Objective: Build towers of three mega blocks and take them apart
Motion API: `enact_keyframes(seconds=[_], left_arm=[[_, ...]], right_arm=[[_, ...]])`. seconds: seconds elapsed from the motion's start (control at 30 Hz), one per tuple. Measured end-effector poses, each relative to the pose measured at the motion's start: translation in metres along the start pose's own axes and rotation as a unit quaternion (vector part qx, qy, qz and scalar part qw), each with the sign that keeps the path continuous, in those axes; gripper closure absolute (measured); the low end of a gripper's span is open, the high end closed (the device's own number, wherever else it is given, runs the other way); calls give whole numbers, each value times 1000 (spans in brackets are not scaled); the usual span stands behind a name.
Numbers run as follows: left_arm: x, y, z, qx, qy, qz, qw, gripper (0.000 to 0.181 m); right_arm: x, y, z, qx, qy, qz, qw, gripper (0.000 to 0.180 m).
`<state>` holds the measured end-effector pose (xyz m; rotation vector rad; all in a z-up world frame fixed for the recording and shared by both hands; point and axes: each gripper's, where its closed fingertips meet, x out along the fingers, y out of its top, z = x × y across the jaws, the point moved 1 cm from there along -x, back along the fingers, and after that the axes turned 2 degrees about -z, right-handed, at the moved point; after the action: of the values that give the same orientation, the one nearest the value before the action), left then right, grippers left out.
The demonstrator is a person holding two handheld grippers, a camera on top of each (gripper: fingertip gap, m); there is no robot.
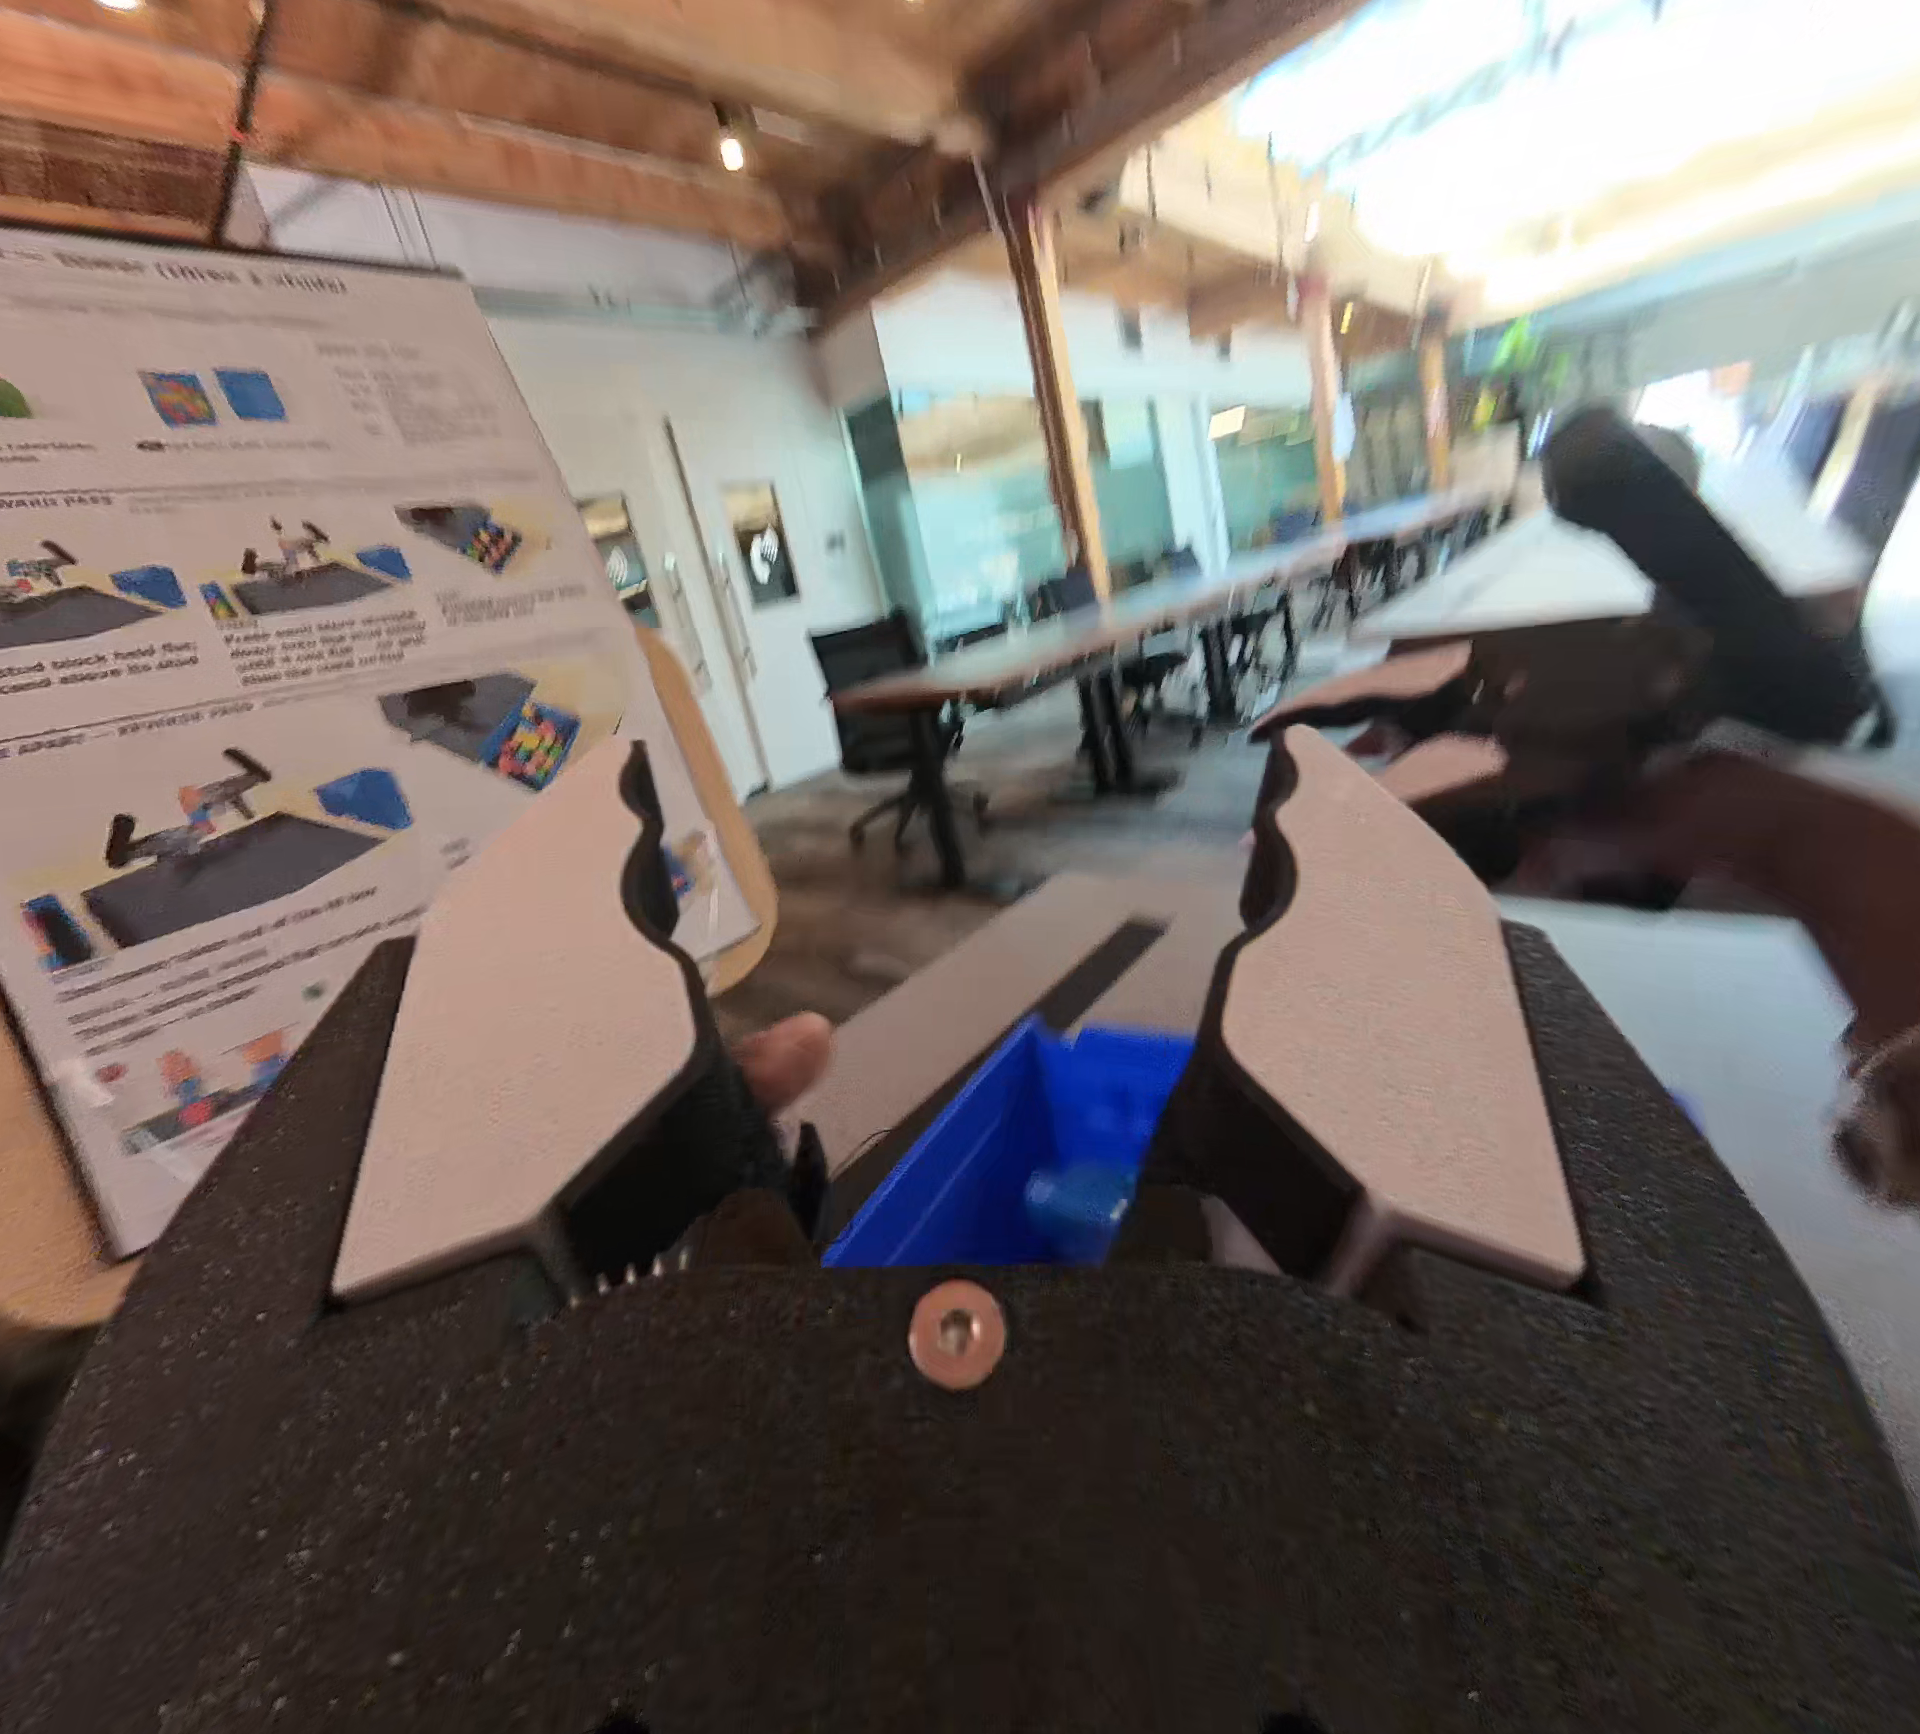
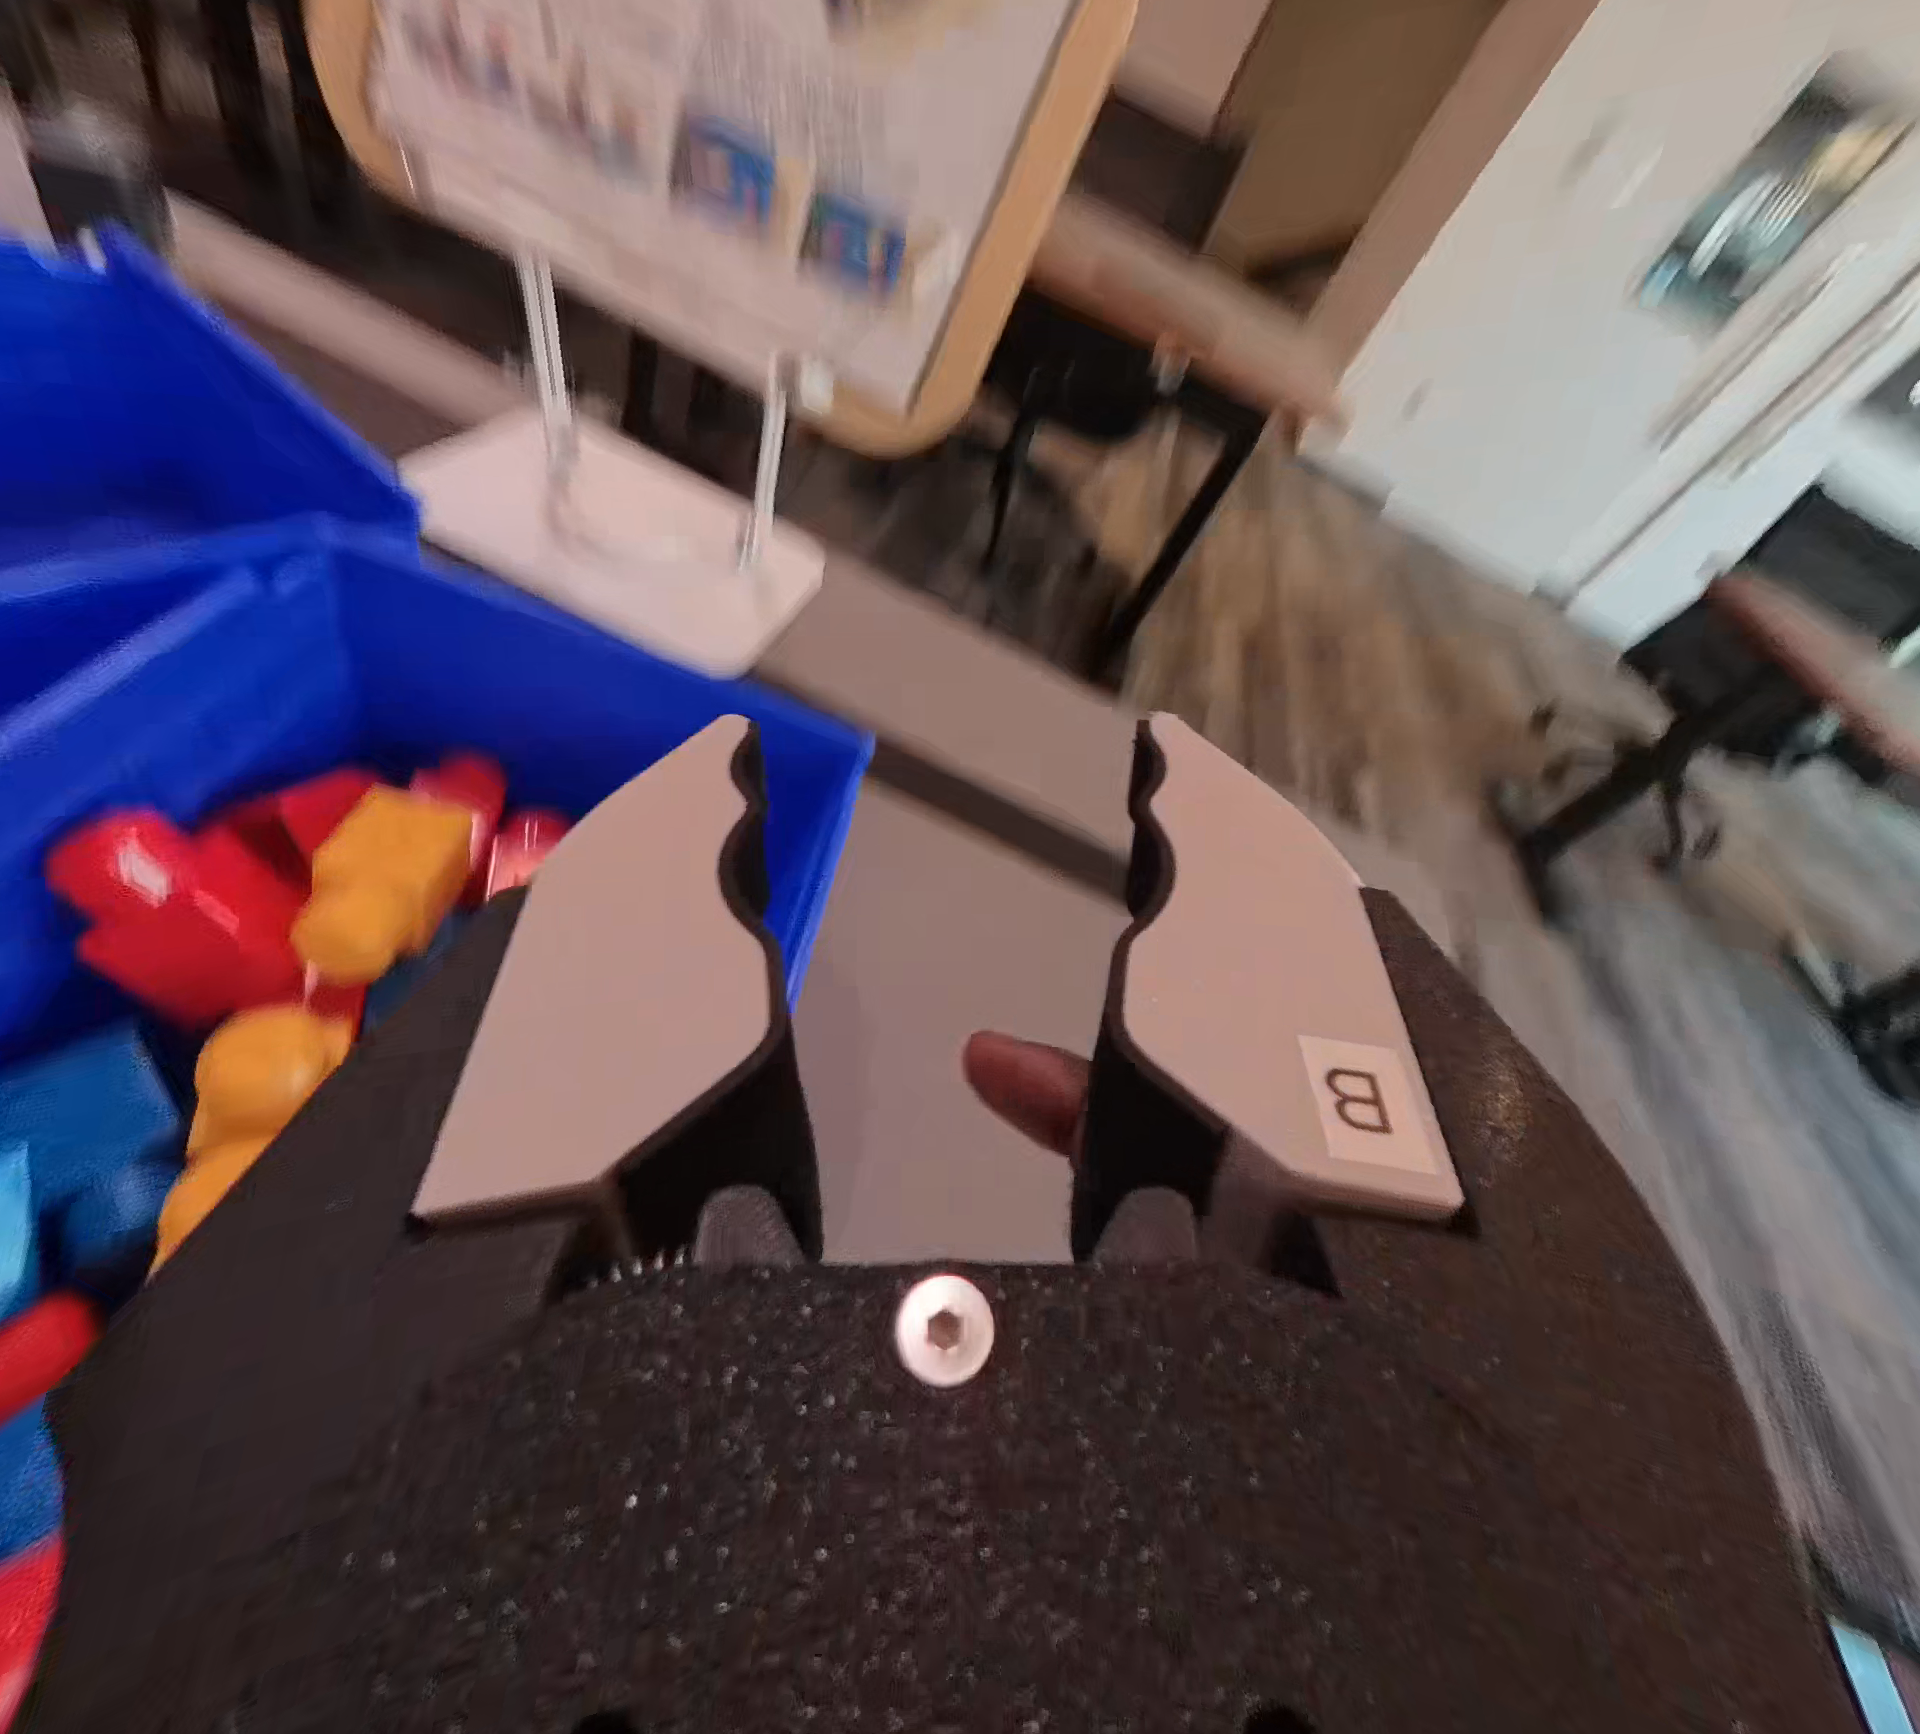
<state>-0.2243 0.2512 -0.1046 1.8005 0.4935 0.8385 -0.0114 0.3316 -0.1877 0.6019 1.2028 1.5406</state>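
Note:
My left gripper (image 1: 961,765) is open and empty, tilted up toward the room. Below its fingers shows a corner of the blue bin (image 1: 977,1154) with a blue block (image 1: 1075,1201) inside. My right gripper (image 2: 945,739) is open and empty, held above the table to the right of the blue bin (image 2: 436,645). That bin holds several mega blocks, among them red ones (image 2: 177,915), orange ones (image 2: 374,874) and blue ones (image 2: 83,1123). The other gripper (image 1: 1704,604) shows at the right of the left wrist view, blurred. A fingertip (image 2: 1023,1087) shows between the right fingers.
An instruction board (image 1: 270,645) on a clear stand with a white base (image 2: 623,531) stands behind the bin. A second blue bin (image 2: 135,406) sits behind the first. Long tables and office chairs (image 1: 1039,676) fill the room beyond the table edge.

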Motion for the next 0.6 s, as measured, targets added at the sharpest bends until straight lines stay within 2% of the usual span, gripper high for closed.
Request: enact_keyframes(seconds=[0.07,0.13,0.3,0.37,0.47,0.53,0.6], left_arm=[[-9,31,2,-61,-5,80,995,62],[-20,57,9,-75,-28,139,987,59],[-42,92,22,-54,-36,180,981,43],[-49,95,38,-52,-56,161,984,35],[-67,80,79,-83,-104,105,986,35],[-83,55,115,-127,-139,50,981,39],[-99,14,148,-165,-151,-25,974,43]], right_arm=[[-14,32,2,-11,-17,100,995,98],[-27,53,4,1,-28,149,988,86],[-70,106,9,44,-14,250,967,59],[-92,120,10,42,4,272,961,49],[-126,124,11,67,23,300,951,45],[-143,107,1,87,59,294,950,44],[-150,71,-15,103,91,254,957,43]])
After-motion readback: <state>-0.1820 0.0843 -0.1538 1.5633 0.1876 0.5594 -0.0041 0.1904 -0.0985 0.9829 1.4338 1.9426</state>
